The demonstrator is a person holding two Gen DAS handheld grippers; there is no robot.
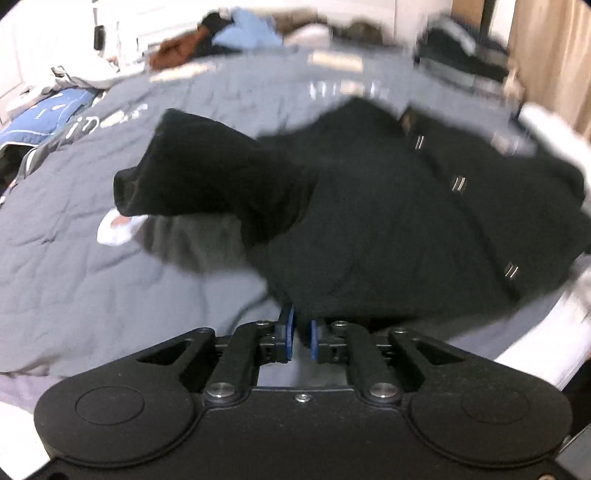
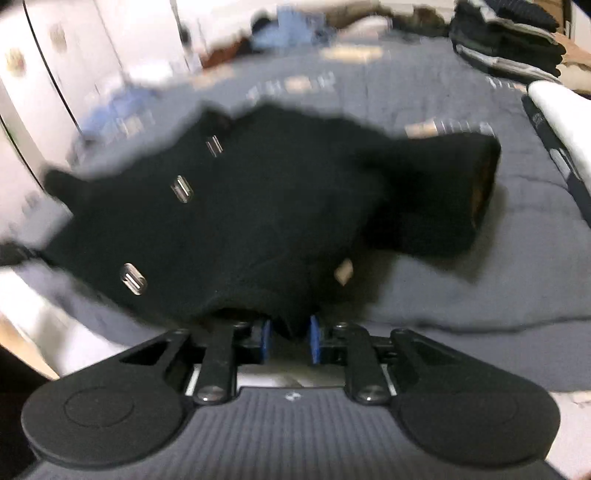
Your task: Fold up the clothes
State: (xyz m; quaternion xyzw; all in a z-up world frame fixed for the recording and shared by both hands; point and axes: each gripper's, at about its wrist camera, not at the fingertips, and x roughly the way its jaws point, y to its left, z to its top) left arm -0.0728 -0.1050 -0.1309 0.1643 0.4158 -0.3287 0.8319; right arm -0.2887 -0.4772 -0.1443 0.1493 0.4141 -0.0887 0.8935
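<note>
A grey quilted bedspread (image 1: pixel 92 266) covers the bed and takes up most of both views. Going left to right in the left wrist view, a blue pillow (image 1: pixel 48 114) lies at the far left edge, a small white cloth (image 1: pixel 116 229) sits on the quilt under the garment's sleeve, and a heap of brown and light blue clothes (image 1: pixel 229 33) is piled along the far side. A stack of folded dark clothes (image 1: pixel 465 55) stands at the far right, beside a wooden panel (image 1: pixel 550 55). White cupboard doors (image 2: pixel 66 74) fill the left of the right wrist view.

The left gripper (image 1: pixel 298 338) has its blue pads drawn in narrow, pinching the near hem of the black garment (image 1: pixel 369 206). The right gripper (image 2: pixel 290 338) is likewise nearly closed, a fold of the same black cloth bunched between its pads.

The garment hangs spread between the two grippers, lifted at the near edge and trailing onto the quilt farther away. Its long axis runs roughly across the bed, left to right. One sleeve (image 1: pixel 192 166) sticks out to the left in the left view, its cuff open; the other sleeve (image 2: pixel 454 199) points right in the right view. A row of metal fasteners (image 2: pixel 183 188) runs diagonally down the front, though motion blur makes their exact kind hard to tell.
</note>
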